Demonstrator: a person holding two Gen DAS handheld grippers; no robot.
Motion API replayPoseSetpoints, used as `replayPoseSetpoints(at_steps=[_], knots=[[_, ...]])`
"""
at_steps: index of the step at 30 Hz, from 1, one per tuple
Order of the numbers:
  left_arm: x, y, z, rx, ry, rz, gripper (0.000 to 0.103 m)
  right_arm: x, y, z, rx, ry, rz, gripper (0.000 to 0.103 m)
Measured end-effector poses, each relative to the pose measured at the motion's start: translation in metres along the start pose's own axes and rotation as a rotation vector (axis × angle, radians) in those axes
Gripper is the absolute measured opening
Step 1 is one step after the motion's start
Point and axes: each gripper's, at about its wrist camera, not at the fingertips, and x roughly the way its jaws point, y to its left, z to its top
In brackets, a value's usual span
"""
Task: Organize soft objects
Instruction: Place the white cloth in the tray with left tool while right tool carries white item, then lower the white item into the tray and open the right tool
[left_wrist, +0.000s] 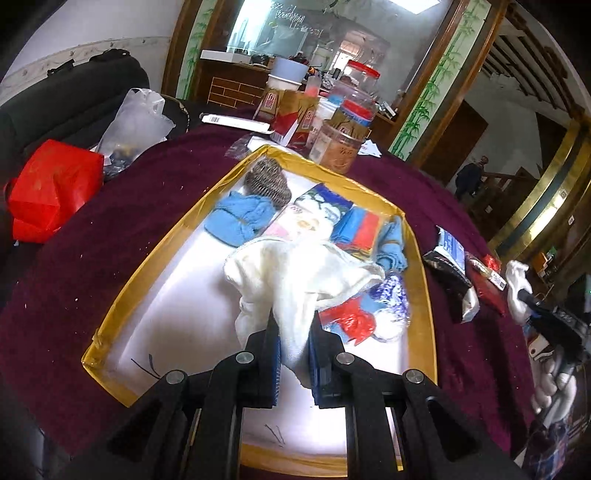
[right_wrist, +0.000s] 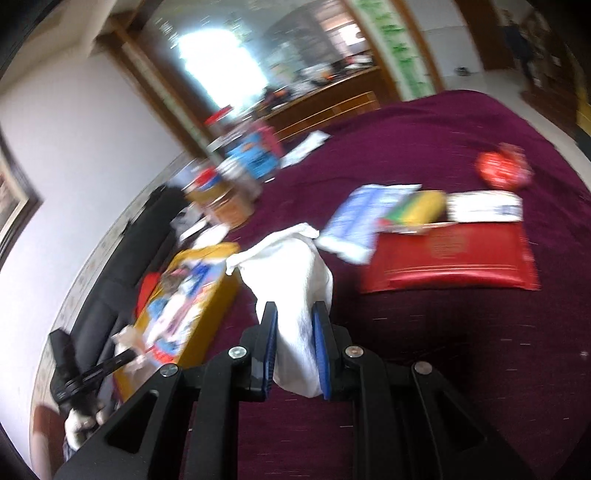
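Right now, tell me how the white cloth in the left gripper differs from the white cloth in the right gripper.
The left gripper holds its white cloth over the yellow-rimmed box, draped onto the things inside; the right gripper holds its white cloth over the maroon tablecloth, beside that box. The left cloth spreads wide; the right one stays bunched and narrow. Both are pinched between blue-padded fingers.

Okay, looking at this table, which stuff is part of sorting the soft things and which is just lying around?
Part of the job:
- white cloth in the left tongs
- white cloth in the right tongs
- yellow-rimmed box
- blue knit piece and grey knit hat inside it

Just lying about:
- red plastic bag
- jars
- red flat packet
- clear plastic bag
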Motion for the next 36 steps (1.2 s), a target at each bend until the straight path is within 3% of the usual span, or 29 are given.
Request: replayPoseSetpoints(at_steps=[11,21,23,28,33,36], knots=[[0.015,0.014,0.008,-0.021,0.034,0.018,0.012,0.067,0.110,-0.004,-0.146,0.172,0.098,0.019],[0.034,0.021,0.014,-0.008,0.052,0.051,0.013,0.136,0.186,-0.013,-0.284,0.301,0.058,0.019],[0.038,0.019,0.016,0.002,0.056,0.064,0.018,0.154,0.196,-0.015,-0.302,0.320,0.038,0.019],[0.034,0.016,0.015,0.008,0.025,0.086,0.062,0.193,0.213,-0.022,-0.366,0.374,-0.041,0.019],[0.016,0.021,0.011,-0.024,-0.027,0.090,0.075,0.219,0.219,-0.036,-0.411,0.431,-0.109,0.019],[0.006,0.024,0.010,-0.039,-0.055,0.126,0.078,0.230,0.218,-0.043,-0.427,0.453,-0.150,0.019]])
